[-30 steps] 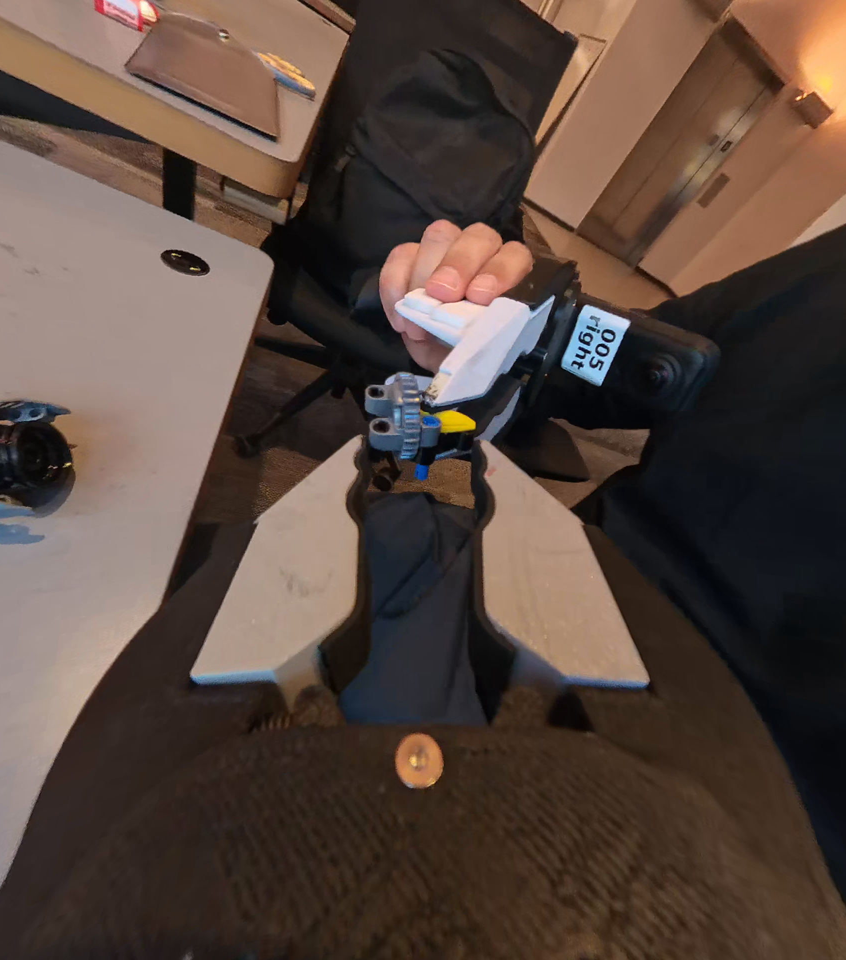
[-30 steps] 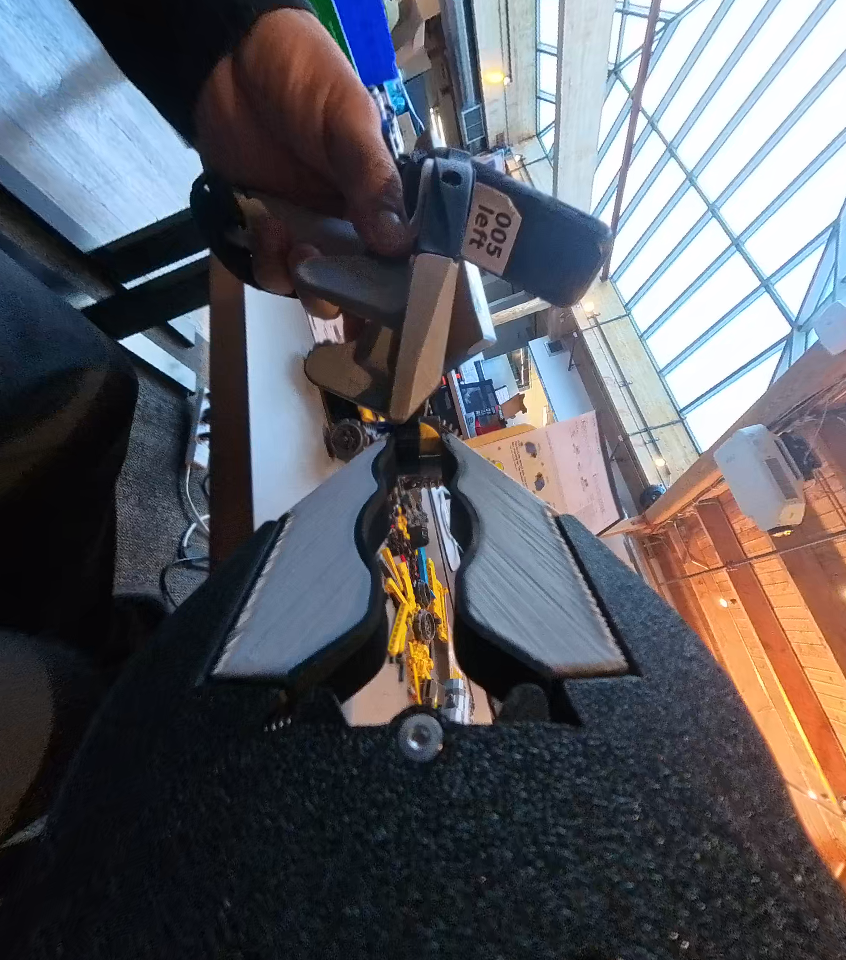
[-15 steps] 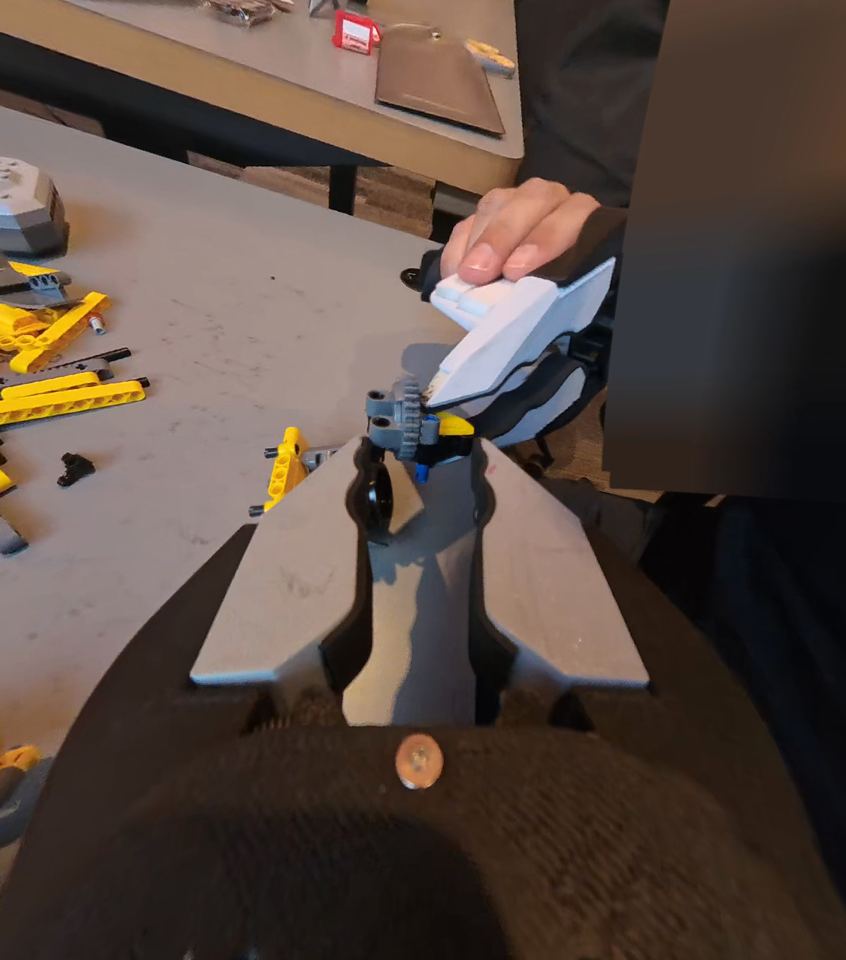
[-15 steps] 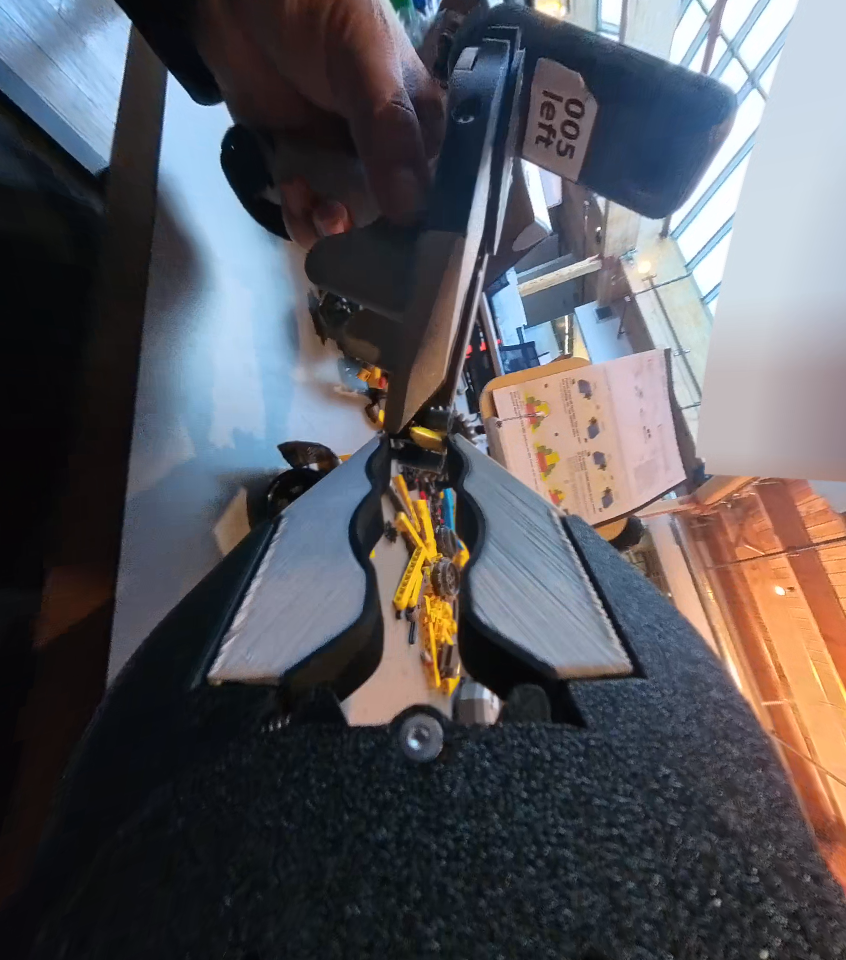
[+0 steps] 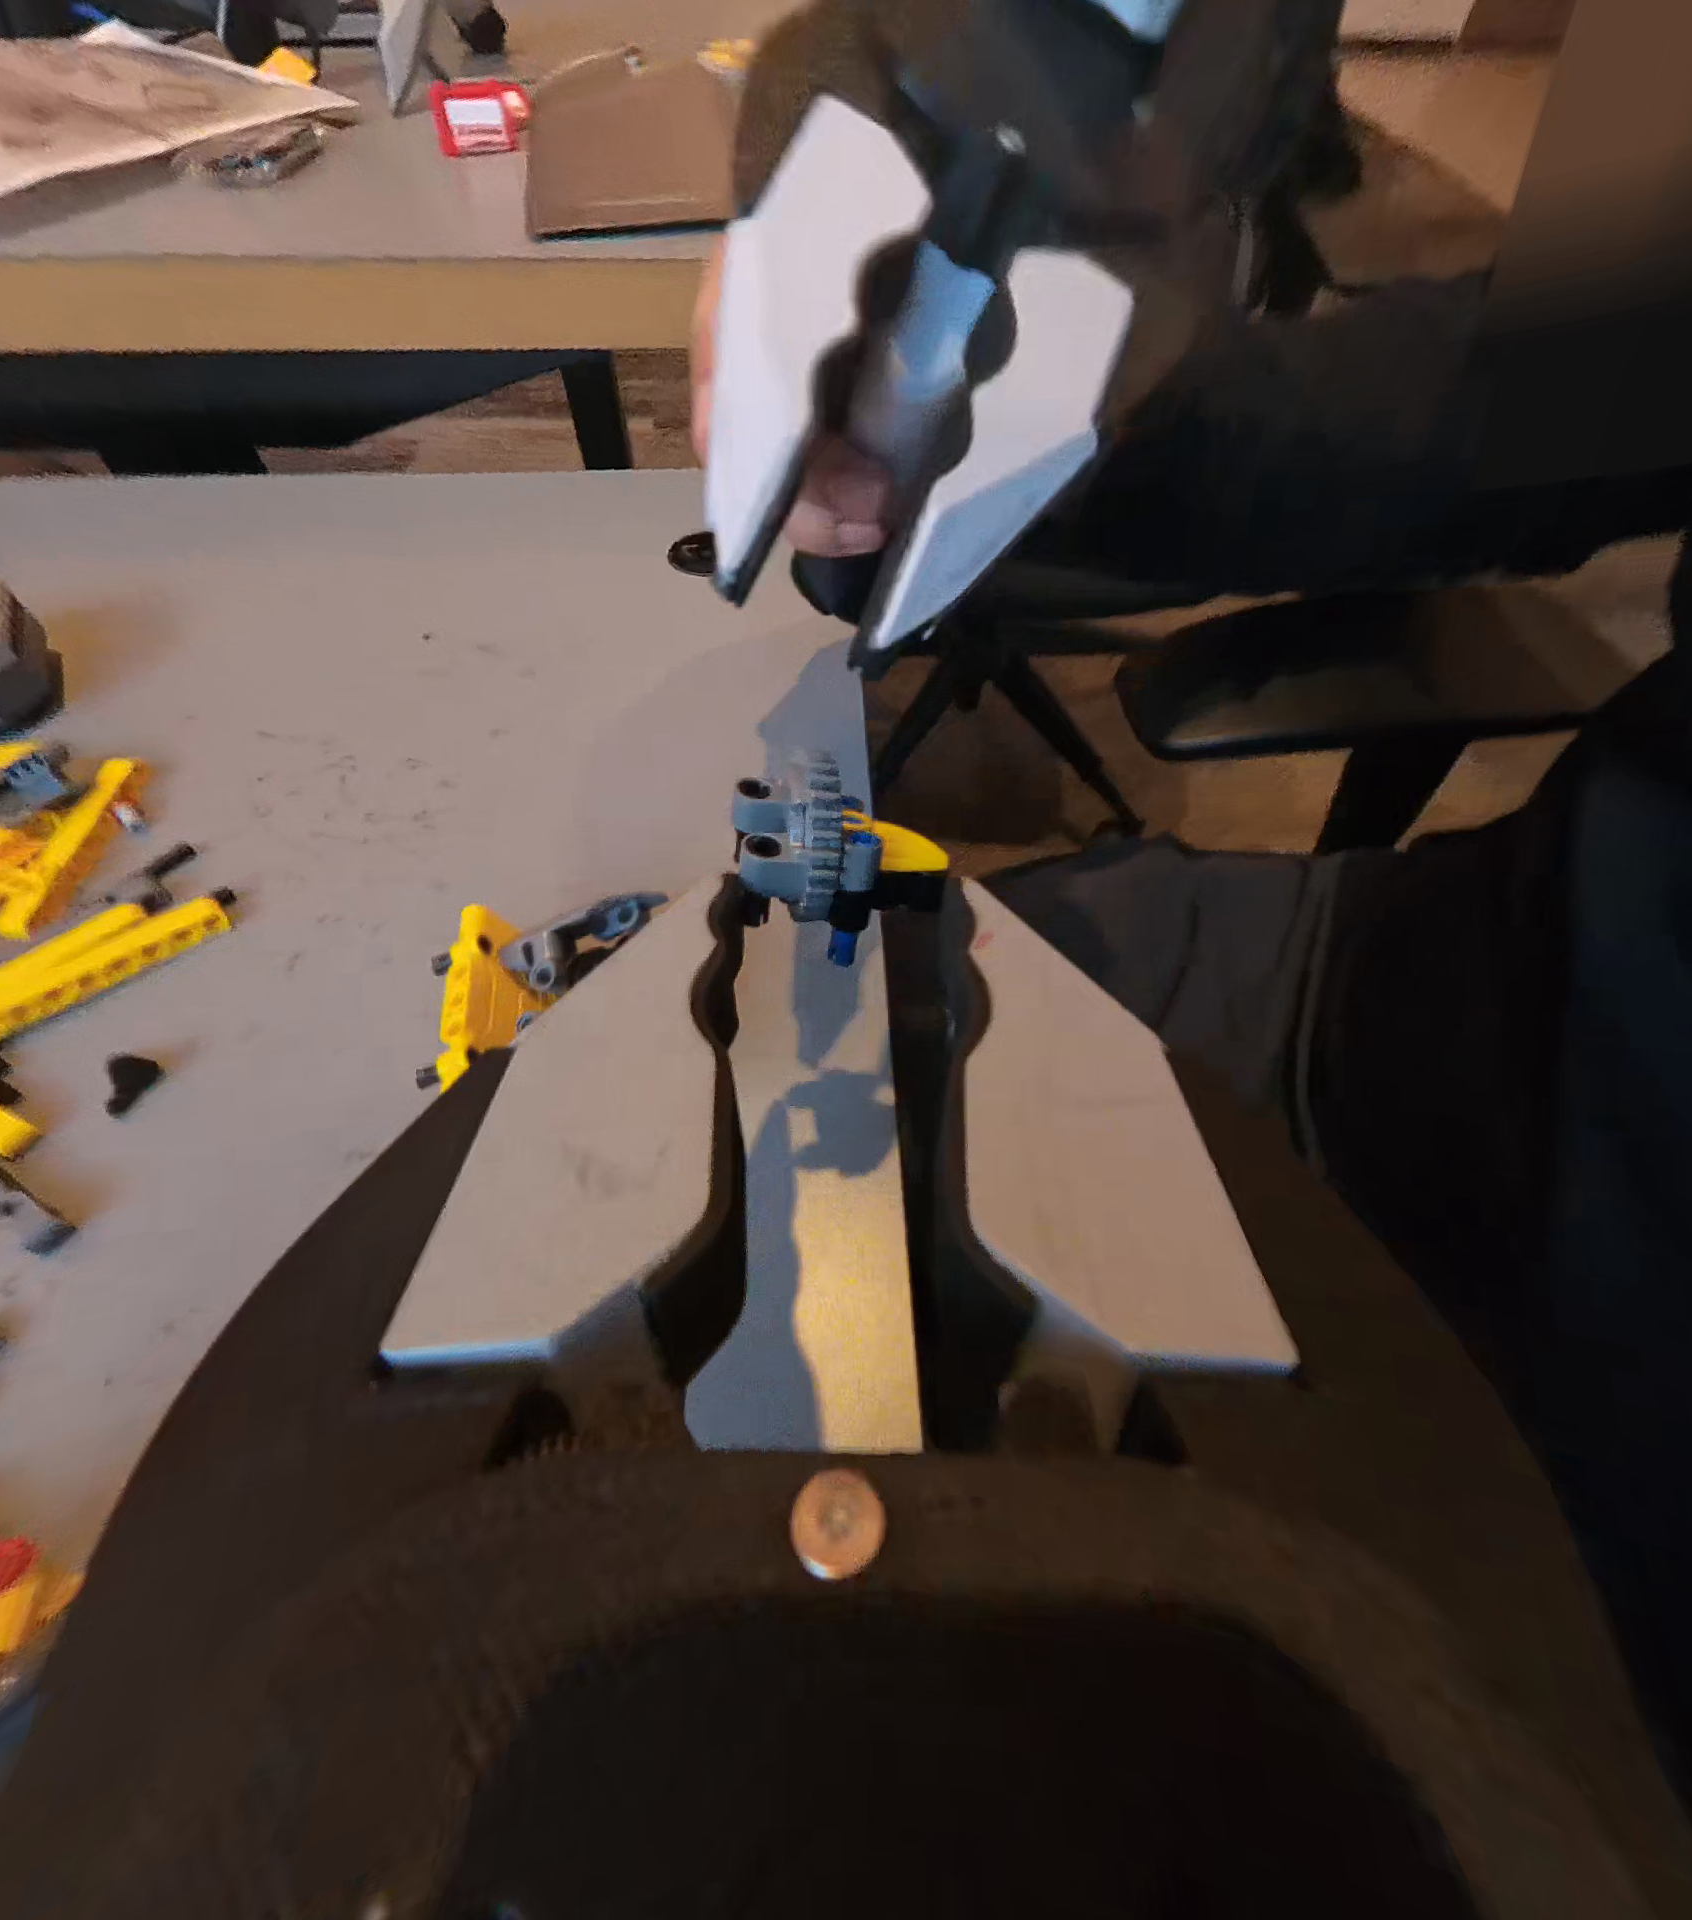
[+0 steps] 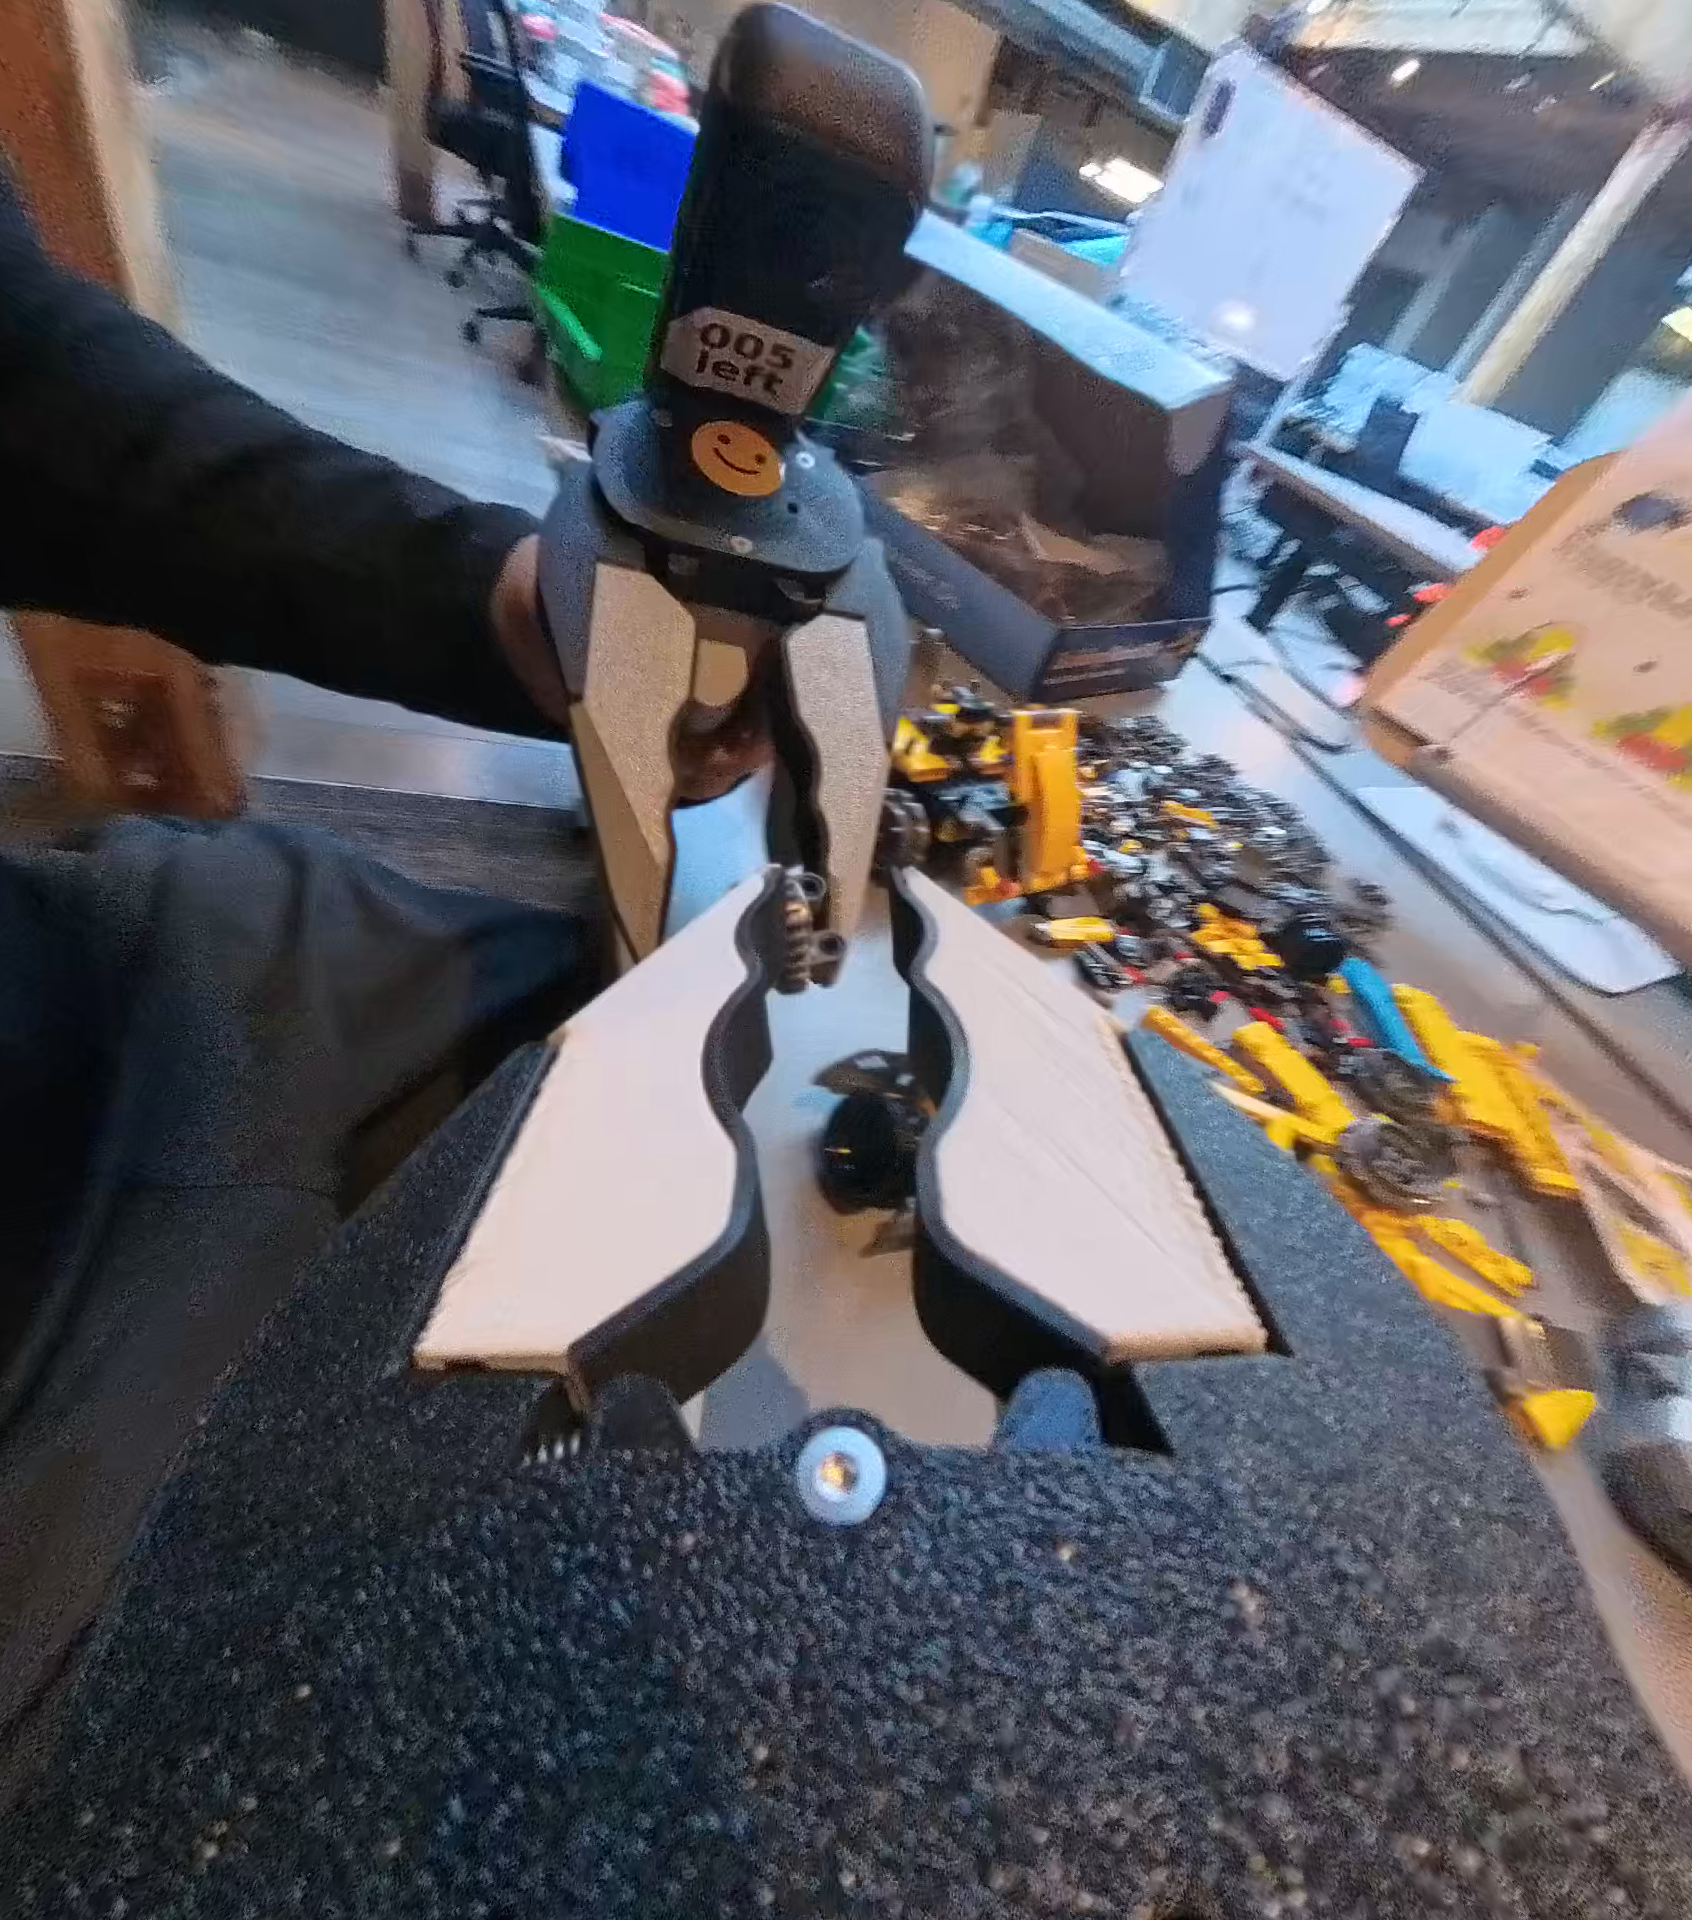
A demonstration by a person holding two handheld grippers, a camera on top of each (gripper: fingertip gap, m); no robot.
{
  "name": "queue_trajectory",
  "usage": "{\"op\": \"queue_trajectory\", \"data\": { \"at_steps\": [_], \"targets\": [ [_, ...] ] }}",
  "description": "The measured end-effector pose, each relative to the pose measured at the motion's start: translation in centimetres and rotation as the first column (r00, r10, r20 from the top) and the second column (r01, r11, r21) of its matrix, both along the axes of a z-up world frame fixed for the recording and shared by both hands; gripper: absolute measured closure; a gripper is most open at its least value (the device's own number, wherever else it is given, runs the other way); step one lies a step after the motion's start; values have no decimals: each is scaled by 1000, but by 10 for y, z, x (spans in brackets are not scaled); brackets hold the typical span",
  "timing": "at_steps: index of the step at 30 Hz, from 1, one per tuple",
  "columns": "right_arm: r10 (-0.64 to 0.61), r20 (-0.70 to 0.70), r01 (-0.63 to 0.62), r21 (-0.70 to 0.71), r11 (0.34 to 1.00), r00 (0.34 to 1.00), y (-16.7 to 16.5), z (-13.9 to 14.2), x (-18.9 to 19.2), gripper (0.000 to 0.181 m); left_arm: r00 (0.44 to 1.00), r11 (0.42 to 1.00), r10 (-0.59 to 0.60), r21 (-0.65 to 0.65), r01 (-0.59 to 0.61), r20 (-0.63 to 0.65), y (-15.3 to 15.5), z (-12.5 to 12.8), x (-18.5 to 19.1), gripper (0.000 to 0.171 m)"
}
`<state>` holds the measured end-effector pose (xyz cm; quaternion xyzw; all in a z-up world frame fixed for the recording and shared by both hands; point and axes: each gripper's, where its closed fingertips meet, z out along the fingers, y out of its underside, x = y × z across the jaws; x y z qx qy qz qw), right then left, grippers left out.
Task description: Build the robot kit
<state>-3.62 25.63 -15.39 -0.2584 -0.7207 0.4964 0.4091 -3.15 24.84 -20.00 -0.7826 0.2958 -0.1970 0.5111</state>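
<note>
My left gripper [image 5: 831, 894] is shut on a small assembly [image 5: 811, 847] of a grey gear, grey connectors, a yellow piece and a blue pin. It holds the assembly in the air over the near corner of the grey table [image 5: 354, 644]. My right gripper [image 5: 800, 623] is open and empty, above and beyond the assembly, pointing back at it. In the right wrist view my right gripper [image 6: 834, 883] faces the left gripper's fingers [image 6: 629, 748]. The assembly [image 6: 806, 935] sits just in front of my left fingertip, apart from it.
Loose yellow beams [image 5: 63, 966] and a yellow-and-grey piece [image 5: 489, 987] lie on the table at left. A black wheel [image 6: 863, 1143], a heap of yellow parts [image 6: 1341, 1070], a yellow vehicle build [image 6: 1029, 800] and a cardboard box [image 6: 1600, 675] lie beyond. An office chair [image 5: 1237, 707] stands at right. There is about 5 cm between the tips of the two grippers.
The right gripper opened, let go of the assembly and drew back and up from it. The left gripper keeps the assembly. Both views have swung round towards the table.
</note>
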Motion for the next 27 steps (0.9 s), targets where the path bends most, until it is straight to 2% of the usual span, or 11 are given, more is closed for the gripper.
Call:
{"op": "queue_trajectory", "data": {
  "at_steps": [2,7,10,13,15,18,24,27],
  "targets": [
    [40,49,-39,-15,999,998,-10,1,7,159,995,1000,-3,31,6,-100,-3,2,8,135],
    [60,100,-73,134,988,993,-30,-4,22,174,970,999,-2,50,15,-245,-15,9,23,135],
    [73,119,-97,210,973,990,-43,-5,32,167,953,998,7,61,12,-303,-23,12,28,135],
    [60,117,-86,231,969,991,-50,-5,36,171,943,998,16,67,6,-333,-29,13,33,135],
    [36,103,-65,294,954,994,-49,-7,36,175,934,997,24,72,2,-357,-32,11,34,135],
    [16,93,-47,342,938,996,-44,-8,35,169,925,996,35,90,-1,-378,-32,10,33,135],
    [42,89,-73,375,924,995,-32,-25,15,171,929,995,45,98,-10,-368,-13,-3,17,135],
    [60,107,-96,377,921,993,-21,-33,1,173,952,997,38,78,-15,-304,-4,-11,4,135]
  ]
}}
